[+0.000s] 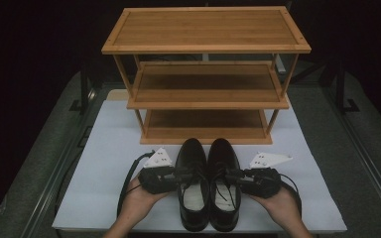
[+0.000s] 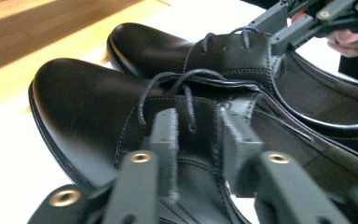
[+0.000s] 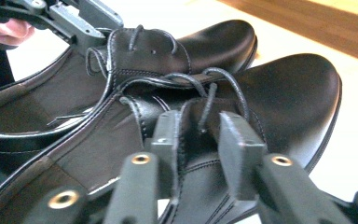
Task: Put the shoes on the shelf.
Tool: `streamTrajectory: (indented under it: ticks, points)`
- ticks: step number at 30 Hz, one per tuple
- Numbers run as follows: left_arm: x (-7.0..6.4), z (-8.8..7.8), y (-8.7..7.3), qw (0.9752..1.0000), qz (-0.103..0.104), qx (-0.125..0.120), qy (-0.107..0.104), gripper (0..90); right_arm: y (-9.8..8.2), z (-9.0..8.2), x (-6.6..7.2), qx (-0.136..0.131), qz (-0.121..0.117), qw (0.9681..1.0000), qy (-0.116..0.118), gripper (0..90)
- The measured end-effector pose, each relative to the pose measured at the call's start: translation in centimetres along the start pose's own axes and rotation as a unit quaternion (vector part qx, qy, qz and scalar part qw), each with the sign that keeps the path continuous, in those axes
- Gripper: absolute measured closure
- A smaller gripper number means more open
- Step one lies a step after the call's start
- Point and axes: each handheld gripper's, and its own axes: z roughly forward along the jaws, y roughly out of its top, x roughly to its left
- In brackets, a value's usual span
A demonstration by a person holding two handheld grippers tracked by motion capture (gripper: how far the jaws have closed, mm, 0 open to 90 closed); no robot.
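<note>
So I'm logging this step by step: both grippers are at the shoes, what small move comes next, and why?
Probably close each gripper, then lift. The left gripper straddles the left shoe at its lace flap, the right gripper likewise on the right shoe, jaws not yet pinched. The empty rack stands just ahead.

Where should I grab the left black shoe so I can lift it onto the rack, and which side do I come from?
Take the left shoe by its outer laced flap, coming in from its outer, left side. The other shoe sits tight against its inner side, and the flap is a thin edge beside the open collar. The left gripper already straddles that flap there.
</note>
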Motion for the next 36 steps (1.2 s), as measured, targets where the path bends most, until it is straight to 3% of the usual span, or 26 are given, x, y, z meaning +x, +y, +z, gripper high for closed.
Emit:
streamTrajectory:
  ticks: [4, 8, 14, 27, 36]
  points:
    - [-0.1, -0.3, 0.0, 0.9999, 0.012, 0.000, 0.001, 83.3, 0.0, -0.2, 0.2, -0.004, -0.007, 1.0000, -0.006, 83.7]
    - [-0.2, -0.5, 0.1, 0.9998, 0.014, -0.003, 0.012, 87.9, -0.1, -0.3, 0.4, -0.009, -0.011, 0.9998, -0.015, 86.6]
    - [0.2, -1.0, 0.2, 0.9994, 0.016, -0.007, 0.029, 88.4, 0.1, -0.7, 0.1, -0.020, -0.002, 0.9995, -0.024, 86.9]
    - [1.4, -2.7, 1.4, 0.9984, -0.003, -0.044, 0.036, 88.6, 1.2, -1.9, -0.9, -0.055, 0.015, 0.9977, -0.037, 87.2]
    - [3.6, -2.7, 3.5, 0.9965, -0.008, -0.067, 0.049, 88.6, 3.3, -1.7, -2.4, -0.075, 0.014, 0.9959, -0.048, 87.1]
